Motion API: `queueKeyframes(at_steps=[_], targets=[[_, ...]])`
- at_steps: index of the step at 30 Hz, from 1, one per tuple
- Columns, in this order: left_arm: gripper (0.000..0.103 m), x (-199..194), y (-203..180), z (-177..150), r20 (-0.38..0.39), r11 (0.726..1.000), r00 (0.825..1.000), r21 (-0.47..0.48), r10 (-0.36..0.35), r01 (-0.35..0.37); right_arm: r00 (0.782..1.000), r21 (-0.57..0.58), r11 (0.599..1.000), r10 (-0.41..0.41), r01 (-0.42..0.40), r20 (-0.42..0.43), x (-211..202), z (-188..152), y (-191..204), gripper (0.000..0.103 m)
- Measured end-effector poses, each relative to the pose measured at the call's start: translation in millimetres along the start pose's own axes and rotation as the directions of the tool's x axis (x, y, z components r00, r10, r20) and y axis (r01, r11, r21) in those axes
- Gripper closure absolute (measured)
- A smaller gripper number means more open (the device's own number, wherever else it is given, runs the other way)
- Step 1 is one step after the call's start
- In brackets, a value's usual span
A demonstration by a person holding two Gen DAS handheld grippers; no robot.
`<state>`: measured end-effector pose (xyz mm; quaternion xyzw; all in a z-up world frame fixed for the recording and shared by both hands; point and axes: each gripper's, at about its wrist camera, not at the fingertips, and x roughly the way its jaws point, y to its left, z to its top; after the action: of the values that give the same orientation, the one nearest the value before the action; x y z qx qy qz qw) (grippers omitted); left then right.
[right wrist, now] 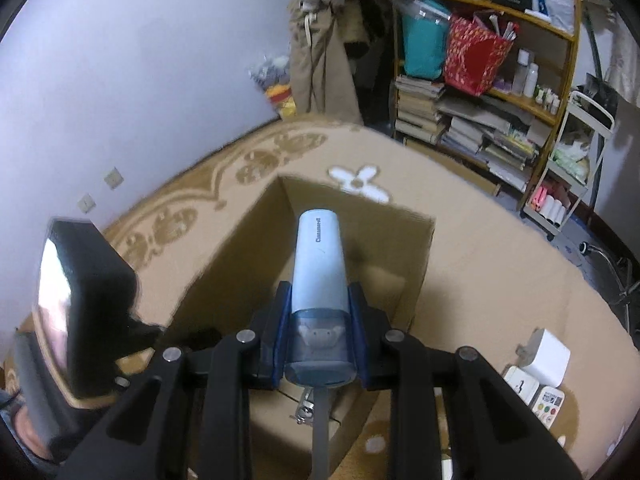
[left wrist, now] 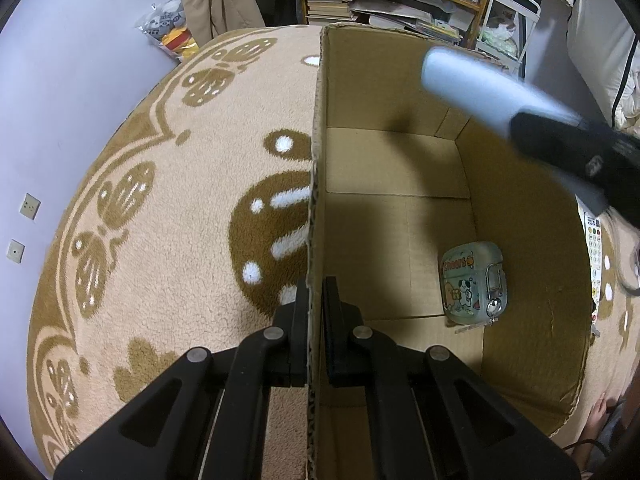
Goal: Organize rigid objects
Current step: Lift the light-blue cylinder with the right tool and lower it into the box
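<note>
Right gripper [right wrist: 318,328] grips a pale blue cylindrical device [right wrist: 318,276] by its translucent lower section, the blue-padded jaws pressed against both sides and only partly apart. The device's long axis runs forward along the fingers, its rounded white-blue end pointing out and down over the open cardboard box [right wrist: 420,264], which lies directly ahead of and below this gripper. In the left wrist view the same device [left wrist: 472,84] shows blurred above the box's far right corner, well clear of the floor of the box. Left gripper [left wrist: 316,320] is closed on the box's left wall [left wrist: 316,200], one finger outside over the patterned rug [left wrist: 180,208] and one inside, steadying the box. A small decorated case [left wrist: 474,286] with a metal clip already lies on the box floor near the right wall. Judgement: the right hand is the one placed to make the deposit; the device needs to come down into the free floor area to the left of and beyond the case. Risk: dropping from this height onto the case. A white charger [right wrist: 546,354] and small flat items lie on the rug to the right, outside the box.
</note>
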<state>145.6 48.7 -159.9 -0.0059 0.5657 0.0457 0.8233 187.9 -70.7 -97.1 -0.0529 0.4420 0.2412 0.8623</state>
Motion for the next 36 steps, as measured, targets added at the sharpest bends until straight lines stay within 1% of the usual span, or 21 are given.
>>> queueKeyframes(at_steps=[3, 5, 8, 11, 13, 17, 20, 22, 26, 27, 30, 32, 33, 34, 36], targets=[[0.098, 1, 1, 0, -0.002, 1.0, 1.0, -0.003, -0.003, 0.003, 1.0, 0.001, 1.0, 0.004, -0.004, -0.016, 9, -5, -1, 0.074], [0.098, 0, 0, 1, -0.003, 1.0, 1.0, 0.002, 0.001, -0.001, 1.0, -0.019, 0.999, -0.029, 0.029, 0.013, 8, -10, 4, 0.074], [0.098, 1, -1, 1, -0.002, 1.0, 1.0, 0.01, 0.008, -0.008, 1.0, -0.021, 1.0, -0.009, 0.009, -0.006, 12, -12, 6, 0.074], [0.098, 2, 3, 1, -0.011, 1.0, 1.0, -0.011, -0.006, 0.006, 1.0, -0.016, 1.0, -0.024, 0.024, -0.017, 16, -13, 3, 0.074], [0.098, 2, 6, 2, -0.012, 0.999, 1.0, -0.026, -0.019, 0.019, 1.0, -0.009, 1.0, -0.015, 0.015, -0.021, 18, -14, 2, 0.074], [0.098, 2, 5, 2, -0.01, 1.0, 1.0, -0.023, -0.017, 0.016, 1.0, -0.013, 1.0, -0.009, 0.008, -0.024, 18, -18, 3, 0.074], [0.098, 2, 5, 2, -0.011, 0.999, 1.0, -0.03, -0.023, 0.022, 1.0, -0.009, 1.0, 0.005, -0.005, -0.005, 13, -17, 4, 0.074], [0.099, 2, 5, 2, -0.011, 0.999, 1.0, -0.031, -0.028, 0.028, 1.0, 0.003, 1.0, 0.019, -0.019, 0.023, 5, -14, 2, 0.074], [0.099, 2, 5, 2, -0.011, 0.999, 1.0, -0.028, -0.021, 0.021, 0.997, -0.008, 0.999, -0.036, 0.036, 0.062, -11, -10, 1, 0.071], [0.099, 2, 5, 2, -0.012, 0.999, 1.0, -0.026, -0.019, 0.019, 0.997, 0.003, 0.999, -0.036, 0.036, 0.063, -14, -11, -1, 0.07], [0.099, 2, 3, 2, -0.011, 1.0, 1.0, -0.022, -0.015, 0.015, 0.996, 0.016, 0.999, -0.04, 0.039, 0.082, -23, -12, -4, 0.053], [0.098, 1, 3, 2, -0.011, 1.0, 1.0, -0.022, -0.015, 0.014, 0.992, 0.007, 0.998, -0.064, 0.064, 0.106, -31, -13, -6, 0.031], [0.098, 1, 3, 1, -0.011, 1.0, 1.0, -0.022, -0.013, 0.013, 0.991, 0.007, 0.997, -0.071, 0.071, 0.114, -35, -12, -7, 0.028], [0.098, 1, 3, 1, -0.011, 1.0, 1.0, -0.02, -0.01, 0.01, 0.99, 0.011, 0.997, -0.075, 0.074, 0.12, -39, -12, -9, 0.022], [0.098, 1, 2, 1, -0.009, 1.0, 1.0, -0.013, -0.004, 0.004, 0.988, 0.044, 0.997, -0.071, 0.066, 0.137, -47, -10, -16, 0.018]])
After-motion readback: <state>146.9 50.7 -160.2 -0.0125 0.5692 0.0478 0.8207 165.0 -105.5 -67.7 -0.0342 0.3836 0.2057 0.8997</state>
